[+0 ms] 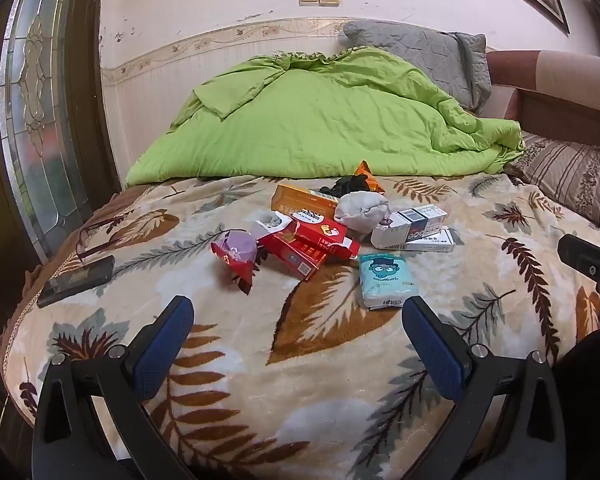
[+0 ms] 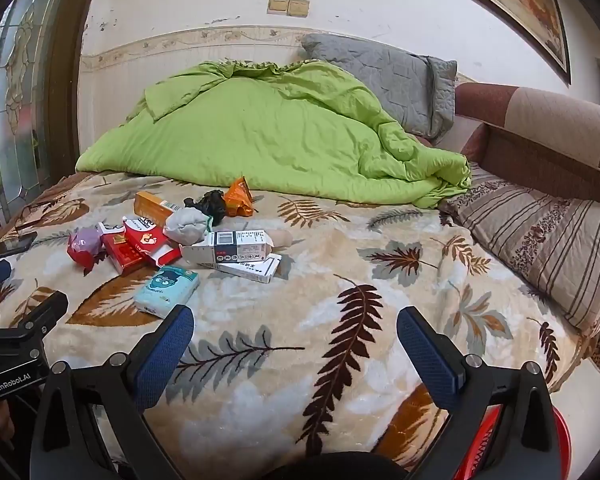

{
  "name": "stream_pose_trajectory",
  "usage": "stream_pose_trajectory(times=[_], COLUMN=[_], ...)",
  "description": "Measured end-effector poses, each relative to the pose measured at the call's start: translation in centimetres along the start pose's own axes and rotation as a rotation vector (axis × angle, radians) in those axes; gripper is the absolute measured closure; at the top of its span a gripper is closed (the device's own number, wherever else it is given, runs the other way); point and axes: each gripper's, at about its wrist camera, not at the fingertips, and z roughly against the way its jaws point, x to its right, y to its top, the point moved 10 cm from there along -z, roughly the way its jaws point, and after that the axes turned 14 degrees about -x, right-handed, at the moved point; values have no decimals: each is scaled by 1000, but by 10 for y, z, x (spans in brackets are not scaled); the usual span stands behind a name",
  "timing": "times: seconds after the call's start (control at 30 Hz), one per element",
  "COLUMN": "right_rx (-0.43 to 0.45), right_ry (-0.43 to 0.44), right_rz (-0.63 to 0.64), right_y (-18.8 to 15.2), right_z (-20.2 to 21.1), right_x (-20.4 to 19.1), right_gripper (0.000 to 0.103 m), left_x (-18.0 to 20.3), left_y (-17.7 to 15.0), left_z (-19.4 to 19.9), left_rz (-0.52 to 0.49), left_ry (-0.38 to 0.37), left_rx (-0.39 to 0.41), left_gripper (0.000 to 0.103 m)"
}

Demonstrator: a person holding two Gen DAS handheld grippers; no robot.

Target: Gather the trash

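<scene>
Blue textured gripper (image 1: 298, 316) pads, plush blanket (image 1: 300, 380)

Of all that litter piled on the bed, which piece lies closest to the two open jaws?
The pale blue tissue pack with the cartoon face. It lies on the blanket apart from the heap, on the near side, while the red boxes and white cartons sit farther back.

I see a cream blanket (image 1: 300, 380) patterned with brown and grey leaves, a plain lime-green quilt (image 1: 320, 120), a grey quilted pillow (image 1: 420, 52), red boxes (image 1: 308, 248), an orange carton (image 1: 304, 200), a pale blue tissue pack (image 1: 386, 280) with a cartoon face, and a brown-striped beige pillow (image 2: 548, 248).
</scene>
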Motion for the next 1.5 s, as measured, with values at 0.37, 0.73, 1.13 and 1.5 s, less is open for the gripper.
stream_pose_trajectory(times=[0.37,0.73,1.13,1.5], right_rx=[-14,-15,-19,-21], right_ry=[13,14,13,15], right_rz=[-12,-12,-12,-13], right_y=[-1,-1,2,0], right_z=[-3,-3,-2,-5], right_x=[3,-1,0,1], right_gripper=[0,0,0,0], left_x=[0,1,1,1], left_y=[0,1,1,1], left_z=[0,0,0,0], left_rz=[-4,1,3,2], left_ry=[3,-2,-3,-3], left_rx=[-2,6,8,9], left_gripper=[0,0,0,0])
